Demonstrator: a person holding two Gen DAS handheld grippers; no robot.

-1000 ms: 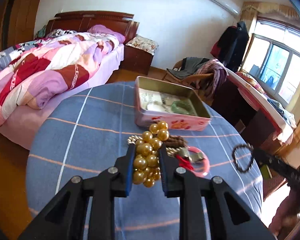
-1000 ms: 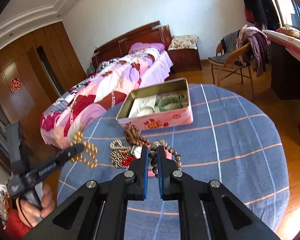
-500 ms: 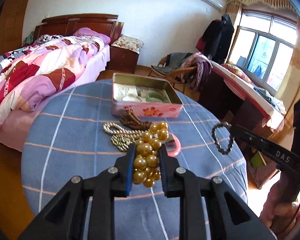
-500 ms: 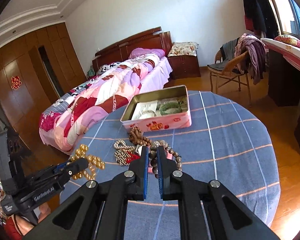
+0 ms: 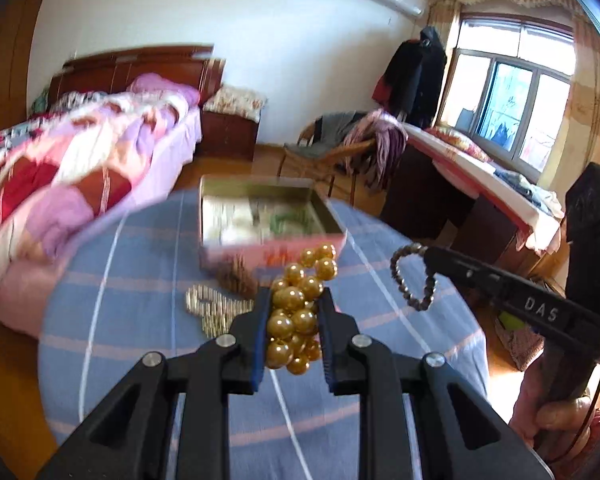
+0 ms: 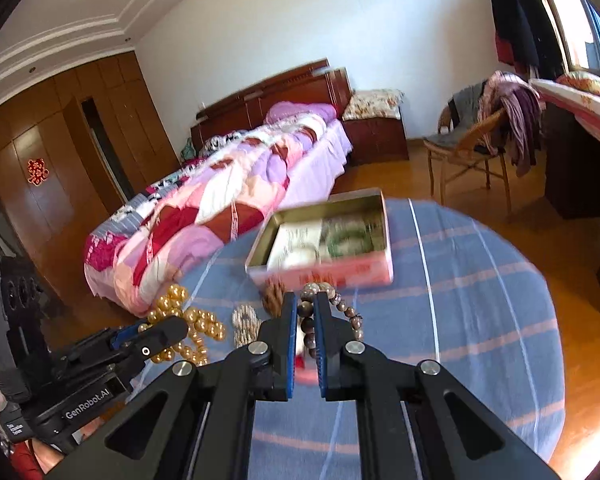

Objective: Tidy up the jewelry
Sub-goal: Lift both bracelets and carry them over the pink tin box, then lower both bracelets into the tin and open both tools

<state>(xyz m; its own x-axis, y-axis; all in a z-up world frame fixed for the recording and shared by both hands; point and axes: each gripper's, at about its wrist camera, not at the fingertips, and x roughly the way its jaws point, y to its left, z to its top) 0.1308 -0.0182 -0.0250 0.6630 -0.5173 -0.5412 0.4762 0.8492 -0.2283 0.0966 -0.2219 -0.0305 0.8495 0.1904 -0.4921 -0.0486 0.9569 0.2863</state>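
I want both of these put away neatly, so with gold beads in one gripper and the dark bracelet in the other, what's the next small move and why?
Probably carry the gold bead strand, clamped in the left hand-held gripper, forward over the open pink tin. The tin sits just beyond it, and the right hand-held gripper holds its dark bracelet off to one side.

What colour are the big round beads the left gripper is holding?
Glossy gold beads, seen best in the left wrist view.

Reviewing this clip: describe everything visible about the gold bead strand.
The gold bead strand is a bunched string of glossy, round, pearl-like golden beads. It is clamped between the fingers of the left hand-held gripper and held clear above the blue striped tablecloth, with loops spilling out on both sides of the fingers. Nothing else touches it.
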